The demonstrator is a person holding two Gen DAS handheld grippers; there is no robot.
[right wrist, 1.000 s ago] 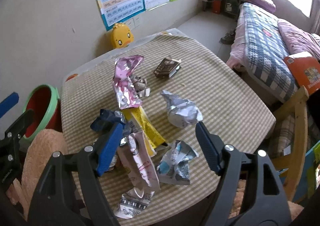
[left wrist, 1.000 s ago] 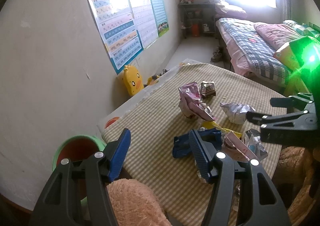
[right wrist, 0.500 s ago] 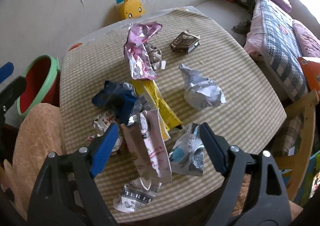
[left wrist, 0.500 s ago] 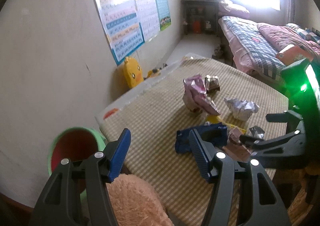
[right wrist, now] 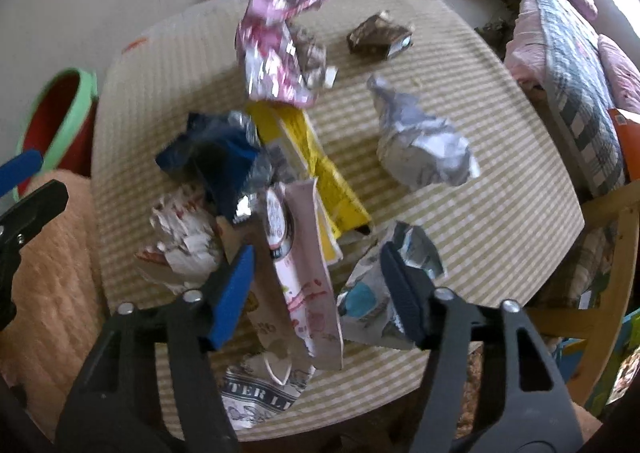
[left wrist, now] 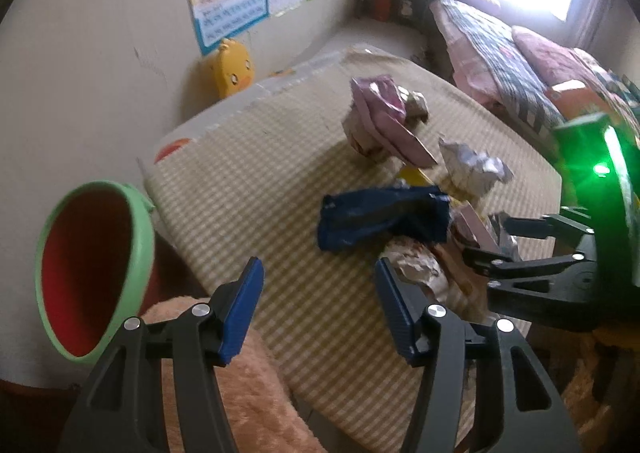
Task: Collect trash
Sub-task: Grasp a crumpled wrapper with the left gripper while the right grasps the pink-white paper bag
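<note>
While the trash lies heaped on the checked table [right wrist: 500,189], my right gripper [right wrist: 316,285] hangs spread over its near edge, empty, 2 blue pads straddling a pale pink wrapper [right wrist: 296,269]. Just right of that pad sits a crumpled silver-blue packet [right wrist: 384,293]; ahead lie a yellow wrapper [right wrist: 320,169], a dark blue bag [right wrist: 212,157] and a shiny pink bag [right wrist: 276,53]. My left gripper [left wrist: 316,297] is spread too, holding nothing, with the dark blue bag [left wrist: 380,217] just ahead of it. Off its left side stands a green-rimmed red bin [left wrist: 88,269]. A peach plush toy [left wrist: 240,405] lies under it.
</note>
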